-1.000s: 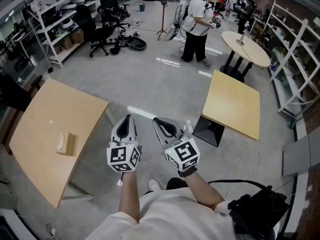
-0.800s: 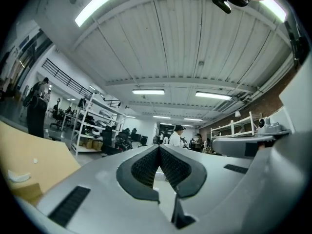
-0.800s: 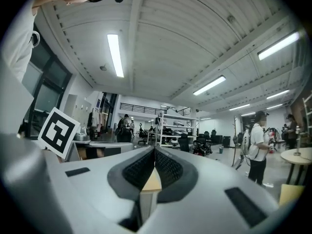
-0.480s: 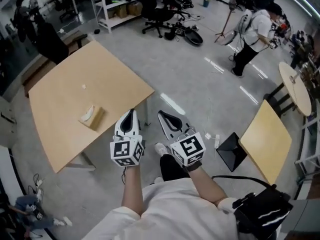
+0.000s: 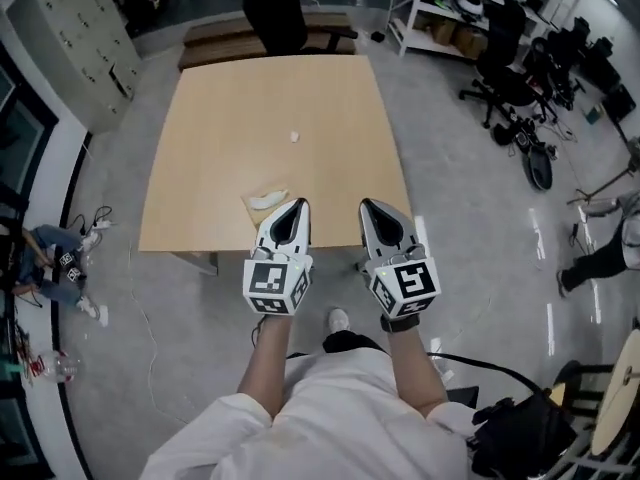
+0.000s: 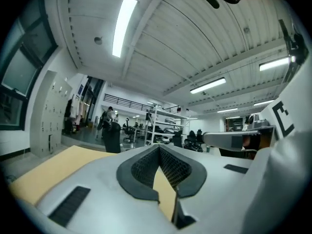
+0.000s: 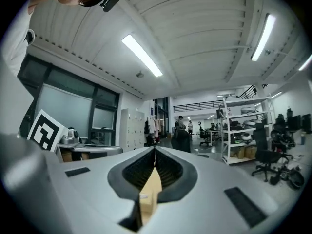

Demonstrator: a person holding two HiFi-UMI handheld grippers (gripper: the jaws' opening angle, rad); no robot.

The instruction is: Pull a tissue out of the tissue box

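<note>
Having turned, I now face the light wooden surface [image 5: 270, 108], so the tan cardboard tissue box [image 5: 251, 209] with its white tissue [image 5: 268, 199] sits at ten o'clock of my left gripper [image 5: 298, 206], which like the right gripper [image 5: 368, 207] is clenched empty, ready to reach.

No readable text, apparently; only black-and-white square markers [image 5: 266, 278] on the two cubes [image 5: 410, 286].

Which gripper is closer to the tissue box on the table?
Left. The left gripper shows just right of the tissue box; the right gripper is farther right, beyond the left one.
</note>
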